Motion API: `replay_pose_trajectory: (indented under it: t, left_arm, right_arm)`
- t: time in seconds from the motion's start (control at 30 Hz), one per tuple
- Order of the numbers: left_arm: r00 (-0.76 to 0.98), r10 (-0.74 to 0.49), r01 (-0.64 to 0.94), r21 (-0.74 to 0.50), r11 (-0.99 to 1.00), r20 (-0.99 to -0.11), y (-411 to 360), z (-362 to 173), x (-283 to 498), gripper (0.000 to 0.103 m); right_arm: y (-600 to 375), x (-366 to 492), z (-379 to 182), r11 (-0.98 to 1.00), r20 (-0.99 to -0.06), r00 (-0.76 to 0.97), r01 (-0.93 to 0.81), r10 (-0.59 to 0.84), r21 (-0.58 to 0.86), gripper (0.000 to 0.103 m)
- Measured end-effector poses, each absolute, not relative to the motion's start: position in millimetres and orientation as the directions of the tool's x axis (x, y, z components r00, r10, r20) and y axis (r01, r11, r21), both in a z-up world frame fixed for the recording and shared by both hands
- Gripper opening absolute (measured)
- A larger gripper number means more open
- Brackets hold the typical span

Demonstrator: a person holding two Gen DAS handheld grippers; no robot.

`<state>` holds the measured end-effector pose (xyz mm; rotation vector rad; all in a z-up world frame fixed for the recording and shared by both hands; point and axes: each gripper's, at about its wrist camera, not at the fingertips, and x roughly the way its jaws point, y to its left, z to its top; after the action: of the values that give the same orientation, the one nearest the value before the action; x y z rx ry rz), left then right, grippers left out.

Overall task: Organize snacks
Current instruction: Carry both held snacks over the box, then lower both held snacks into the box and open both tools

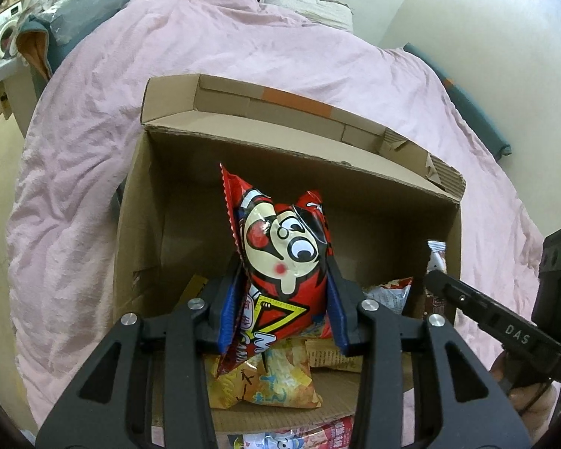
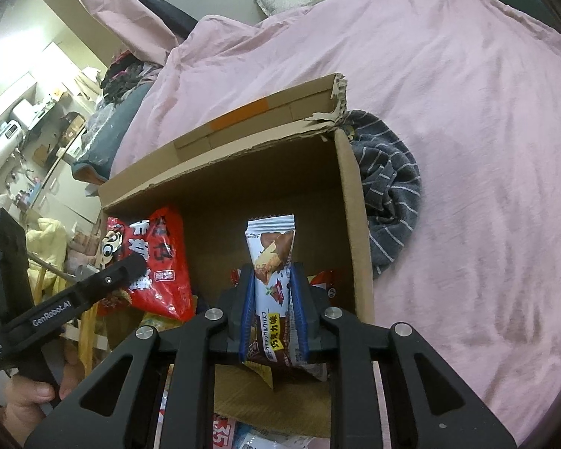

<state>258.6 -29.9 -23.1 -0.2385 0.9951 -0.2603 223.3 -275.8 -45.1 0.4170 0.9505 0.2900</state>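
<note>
An open cardboard box (image 1: 318,183) stands on a pink bed. My left gripper (image 1: 286,273) is shut on a red snack bag (image 1: 280,239) with a cartoon face and holds it upright over the box's inside. My right gripper (image 2: 273,277) is shut on a white and brown chocolate wafer packet (image 2: 271,239), upright near the box's right wall (image 2: 351,205). The right wrist view shows the red bag (image 2: 161,254) to the left of the packet. A yellow snack bag (image 1: 265,381) and other packets (image 1: 389,292) lie on the box floor beneath both.
The pink duvet (image 1: 243,37) surrounds the box, with a pillow (image 1: 303,3) at the head of the bed. A grey striped cloth (image 2: 389,187) lies against the box's right side. More snack packs (image 1: 299,437) lie in front of the box. Cluttered shelves (image 2: 18,131) are at far left.
</note>
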Motion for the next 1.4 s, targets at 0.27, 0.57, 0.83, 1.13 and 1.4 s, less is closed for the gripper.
replay_pose_trajectory:
  t: [0.27,0.57,0.83,1.13,1.4]
  left_arm:
    - [0.545,-0.295,0.128,-0.269,0.955,-0.785,-34.2,-16.1,251.9,0.064]
    - [0.588,-0.228,0.128,-0.189,0.974,-0.776,-40.6,-9.0,247.5,0.072]
    - [0.57,-0.224,0.124,-0.187,0.974,-0.79,-40.7,-15.7,246.0,0.072]
    - [0.615,-0.241,0.118,-0.214,0.97,-0.751,-35.5,-4.8,235.2,0.072]
    - [0.69,-0.207,0.106,-0.185,0.977,-0.694,-24.8,19.6,201.0,0.072]
  right_arm:
    - [-281.9,222.1,-39.0,0.859,-0.692,0.567,-0.058,0.447,0.508,0.023]
    - [-283.0,218.2,-28.3,0.858,-0.66,0.61,-0.067,0.439,0.508,0.078]
    - [-282.4,218.5,-26.6,0.86,-0.664,0.602,-0.076,0.443,0.505,0.078]
    - [-278.6,216.4,-21.5,0.859,-0.656,0.61,-0.083,0.445,0.505,0.078]
    - [-281.5,190.5,-11.6,0.881,-0.673,0.621,-0.064,0.403,0.468,0.078]
